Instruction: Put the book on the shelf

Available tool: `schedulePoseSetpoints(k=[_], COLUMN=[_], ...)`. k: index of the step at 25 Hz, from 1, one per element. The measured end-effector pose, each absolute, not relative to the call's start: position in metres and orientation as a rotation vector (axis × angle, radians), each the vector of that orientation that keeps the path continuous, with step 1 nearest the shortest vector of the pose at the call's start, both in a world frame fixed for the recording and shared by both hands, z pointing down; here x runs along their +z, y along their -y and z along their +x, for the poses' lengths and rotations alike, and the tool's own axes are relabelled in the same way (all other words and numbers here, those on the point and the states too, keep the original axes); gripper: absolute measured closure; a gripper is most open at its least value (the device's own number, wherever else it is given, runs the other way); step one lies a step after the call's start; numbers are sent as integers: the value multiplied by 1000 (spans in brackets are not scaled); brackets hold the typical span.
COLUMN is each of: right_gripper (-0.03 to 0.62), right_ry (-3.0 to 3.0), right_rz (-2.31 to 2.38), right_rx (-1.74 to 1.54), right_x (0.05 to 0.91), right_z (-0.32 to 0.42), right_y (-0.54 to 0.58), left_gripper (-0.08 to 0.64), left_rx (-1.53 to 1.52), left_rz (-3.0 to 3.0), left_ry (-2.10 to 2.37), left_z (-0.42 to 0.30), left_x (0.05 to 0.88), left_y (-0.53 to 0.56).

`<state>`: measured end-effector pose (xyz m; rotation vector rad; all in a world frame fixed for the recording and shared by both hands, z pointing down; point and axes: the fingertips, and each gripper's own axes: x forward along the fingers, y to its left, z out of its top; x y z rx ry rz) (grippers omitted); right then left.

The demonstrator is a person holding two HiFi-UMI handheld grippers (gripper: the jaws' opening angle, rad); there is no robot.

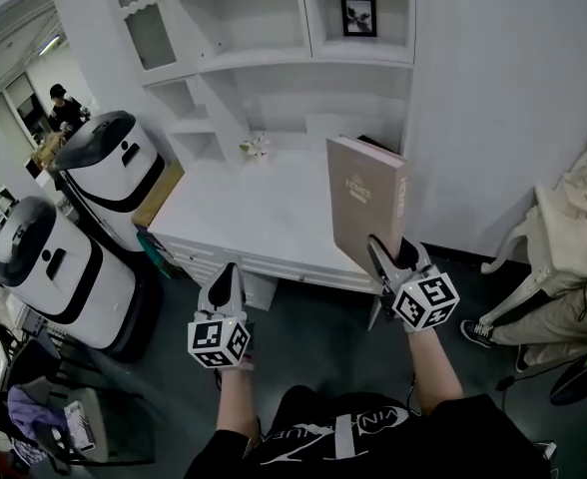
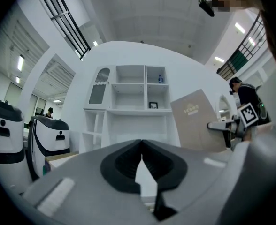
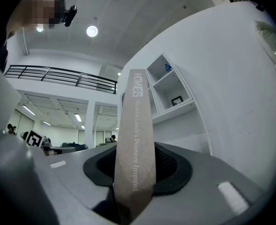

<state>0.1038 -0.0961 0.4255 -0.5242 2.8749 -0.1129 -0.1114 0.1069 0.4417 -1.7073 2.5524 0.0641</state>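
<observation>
A tan hardback book (image 1: pixel 365 200) stands upright in the air over the right end of the white desk (image 1: pixel 244 218), gripped at its lower corner by my right gripper (image 1: pixel 391 257). In the right gripper view the book's spine (image 3: pixel 134 144) runs up between the jaws, which press on both its sides. The white shelf unit (image 1: pixel 264 38) rises behind the desk, its cubbies mostly bare. My left gripper (image 1: pixel 224 285) hangs lower, off the desk's front edge, its jaws touching with nothing between them. The left gripper view also shows the book (image 2: pixel 197 121) to the right.
A small framed picture (image 1: pixel 358 15) stands in the upper right cubby. A small flower ornament (image 1: pixel 255 148) sits at the back of the desk. Two white-and-black robot bodies (image 1: pixel 109 163) stand left of the desk. A white chair (image 1: pixel 553 228) with a person's legs is at the right.
</observation>
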Motion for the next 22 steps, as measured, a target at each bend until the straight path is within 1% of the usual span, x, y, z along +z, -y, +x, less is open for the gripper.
schedulePoseSetpoints(k=[8, 22], right_gripper=[417, 417], right_ry=[-2833, -2702], right_rz=[-597, -817], right_rx=[-113, -37], right_x=[404, 351], right_z=[78, -6], right_y=[150, 250], left_gripper=[560, 560], left_rx=[64, 3], left_rz=[-1824, -2119], left_ry=[-2479, -2243], left_z=[-146, -243], left_x=[425, 398], left_y=[-26, 139])
